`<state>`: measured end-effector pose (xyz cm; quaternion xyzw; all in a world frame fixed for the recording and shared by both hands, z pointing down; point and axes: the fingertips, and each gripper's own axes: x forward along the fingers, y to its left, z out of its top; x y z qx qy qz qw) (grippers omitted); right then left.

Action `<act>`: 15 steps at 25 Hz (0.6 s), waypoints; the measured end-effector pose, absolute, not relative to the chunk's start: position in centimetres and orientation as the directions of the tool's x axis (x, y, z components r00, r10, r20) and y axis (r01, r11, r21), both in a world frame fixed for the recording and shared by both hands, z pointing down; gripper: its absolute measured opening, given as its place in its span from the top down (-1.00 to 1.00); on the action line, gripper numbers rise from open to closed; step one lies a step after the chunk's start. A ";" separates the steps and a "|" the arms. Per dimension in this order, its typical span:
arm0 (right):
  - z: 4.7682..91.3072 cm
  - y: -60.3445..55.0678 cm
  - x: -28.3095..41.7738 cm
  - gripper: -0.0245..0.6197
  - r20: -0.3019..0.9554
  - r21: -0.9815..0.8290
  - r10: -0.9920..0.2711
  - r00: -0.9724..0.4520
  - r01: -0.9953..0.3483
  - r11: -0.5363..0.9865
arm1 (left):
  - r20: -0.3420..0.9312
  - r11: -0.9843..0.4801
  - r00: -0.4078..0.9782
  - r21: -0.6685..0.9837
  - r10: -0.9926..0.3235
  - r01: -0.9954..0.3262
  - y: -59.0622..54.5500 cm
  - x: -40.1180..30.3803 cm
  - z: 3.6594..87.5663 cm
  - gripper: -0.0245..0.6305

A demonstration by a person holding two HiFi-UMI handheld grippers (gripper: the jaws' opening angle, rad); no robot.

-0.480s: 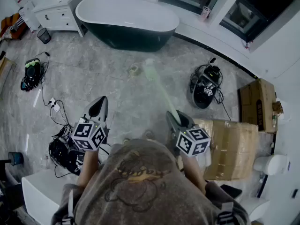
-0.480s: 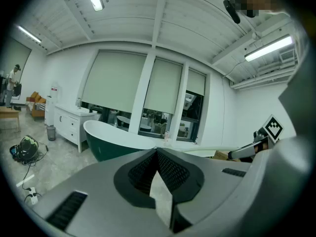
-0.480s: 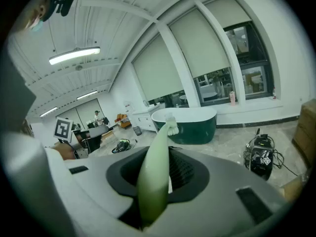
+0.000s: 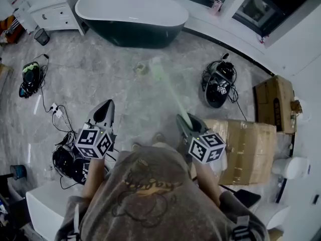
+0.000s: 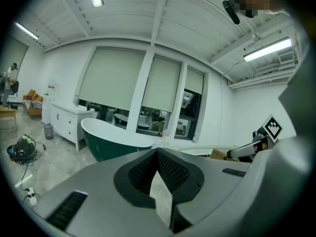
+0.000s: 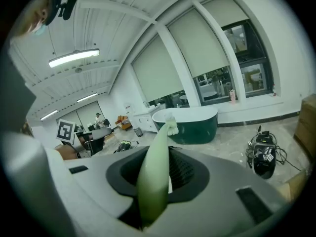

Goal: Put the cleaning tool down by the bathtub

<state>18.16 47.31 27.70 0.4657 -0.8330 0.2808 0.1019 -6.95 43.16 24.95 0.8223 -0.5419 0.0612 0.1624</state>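
The cleaning tool is a pale green long-handled brush (image 4: 170, 92). My right gripper (image 4: 184, 120) is shut on the lower end of its handle (image 6: 154, 174). The white bristle head (image 6: 171, 127) points forward toward the bathtub (image 4: 131, 15), a dark green tub with a white rim that stands on the floor ahead (image 6: 190, 123). In the head view the brush head hangs above the marble floor, short of the tub. My left gripper (image 4: 104, 112) is held level beside the right one, shut with nothing in it (image 5: 157, 156). The tub also shows ahead in the left gripper view (image 5: 111, 141).
A small tape roll (image 4: 141, 69) lies on the floor near the brush head. A black device with tangled cables (image 4: 218, 87) sits to the right, with cardboard boxes (image 4: 247, 145) behind it. A white cabinet (image 4: 52, 14) and bin (image 4: 42, 35) stand left of the tub. Cables (image 4: 56, 110) trail at left.
The whole scene has slid slightly up and left in the head view. Both grippers hold the same pose, and the brush stays in the right one.
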 end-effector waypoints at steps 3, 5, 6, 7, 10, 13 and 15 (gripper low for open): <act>27.9 47.6 17.5 0.61 0.417 -0.369 -0.724 -0.550 -0.830 0.418 | 0.279 -0.376 0.421 0.202 -0.863 -0.904 43.2 -7.5 25.8 0.92; 28.4 47.8 17.4 0.61 0.419 -0.348 -0.731 -0.539 -0.839 0.419 | 0.283 -0.390 0.434 0.199 -0.856 -0.899 43.4 -7.7 26.5 0.92; 28.8 47.9 17.5 0.61 0.422 -0.343 -0.733 -0.533 -0.843 0.414 | 0.284 -0.397 0.439 0.196 -0.852 -0.897 43.5 -7.8 26.9 0.92; 29.1 47.9 17.5 0.61 0.424 -0.342 -0.736 -0.527 -0.846 0.409 | 0.285 -0.402 0.444 0.193 -0.850 -0.895 43.5 -7.9 27.2 0.92; 29.6 47.6 17.2 0.61 0.426 -0.341 -0.745 -0.513 -0.854 0.393 | 0.292 -0.406 0.448 0.195 -0.845 -0.893 43.4 -8.8 27.9 0.92; 29.7 46.9 16.5 0.61 0.422 -0.325 -0.756 -0.501 -0.862 0.390 | 0.295 -0.403 0.447 0.199 -0.845 -0.893 43.1 -9.8 28.4 0.92; 29.7 46.1 16.2 0.61 0.416 -0.322 -0.760 -0.498 -0.863 0.389 | 0.295 -0.401 0.444 0.197 -0.846 -0.895 42.3 -10.2 28.6 0.92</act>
